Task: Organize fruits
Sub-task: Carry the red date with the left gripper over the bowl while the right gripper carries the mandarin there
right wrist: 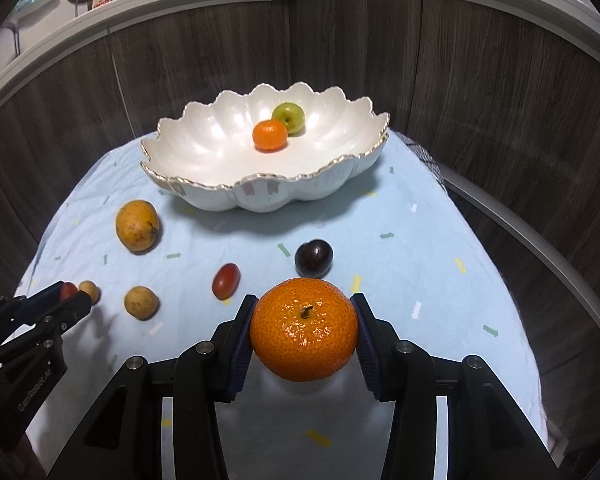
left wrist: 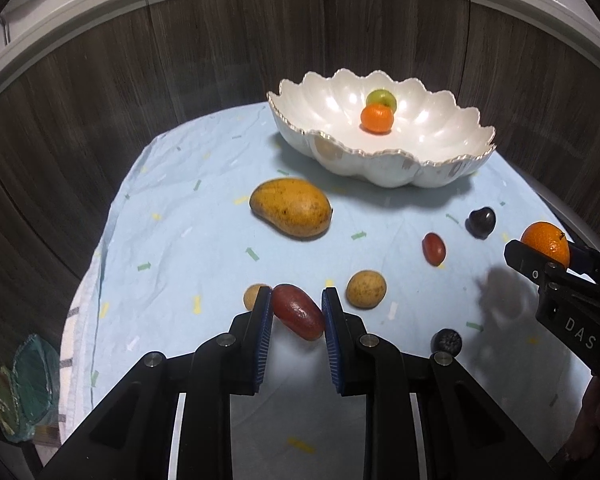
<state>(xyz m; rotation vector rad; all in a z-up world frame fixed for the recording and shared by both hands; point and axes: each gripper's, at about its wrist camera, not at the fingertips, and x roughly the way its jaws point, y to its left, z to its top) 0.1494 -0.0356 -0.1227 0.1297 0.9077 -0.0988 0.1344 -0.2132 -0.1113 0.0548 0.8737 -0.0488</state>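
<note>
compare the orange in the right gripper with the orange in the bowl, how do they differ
The held orange is clamped between the right gripper fingers, above the cloth; the bowl orange rests loose inside the white bowl.
The held orange has nothing beside it; the bowl orange sits against a green fruit.
The held orange shows its stem end to the camera; no stem is plain on the bowl orange.
Both are round and bright orange.
</note>
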